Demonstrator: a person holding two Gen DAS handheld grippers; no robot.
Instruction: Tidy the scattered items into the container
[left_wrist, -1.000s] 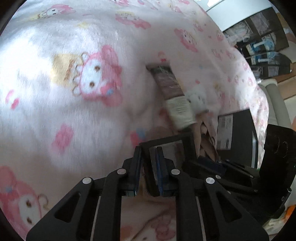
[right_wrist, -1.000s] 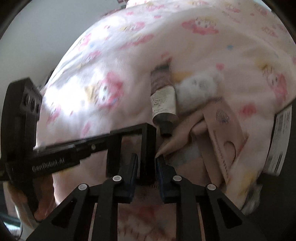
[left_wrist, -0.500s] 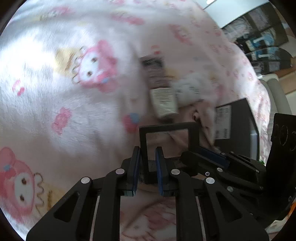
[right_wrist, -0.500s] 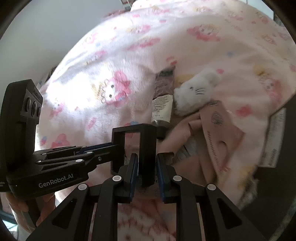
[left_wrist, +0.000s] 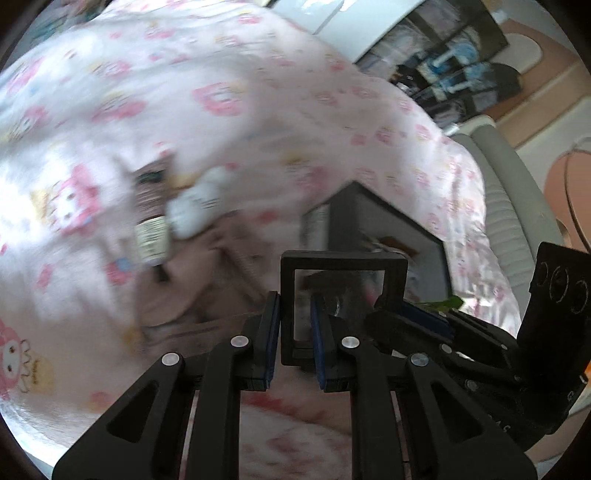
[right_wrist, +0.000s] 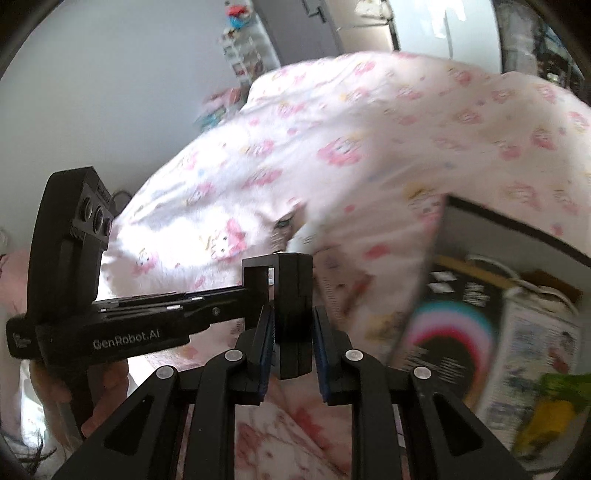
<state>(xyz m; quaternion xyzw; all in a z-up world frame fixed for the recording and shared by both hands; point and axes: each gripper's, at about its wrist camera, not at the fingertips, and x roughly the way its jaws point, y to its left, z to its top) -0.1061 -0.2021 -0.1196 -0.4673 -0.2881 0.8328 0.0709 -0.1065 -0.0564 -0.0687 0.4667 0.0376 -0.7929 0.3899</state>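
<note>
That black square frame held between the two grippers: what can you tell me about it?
The black square frame is a flat, box-like case with thick dark edges, plastic by the look, around a clear window that shows what lies behind. It stands upright, off the pink blanket. The left gripper is shut on its left side and the right gripper on its right side. Beyond it lies the black box, open.
</note>
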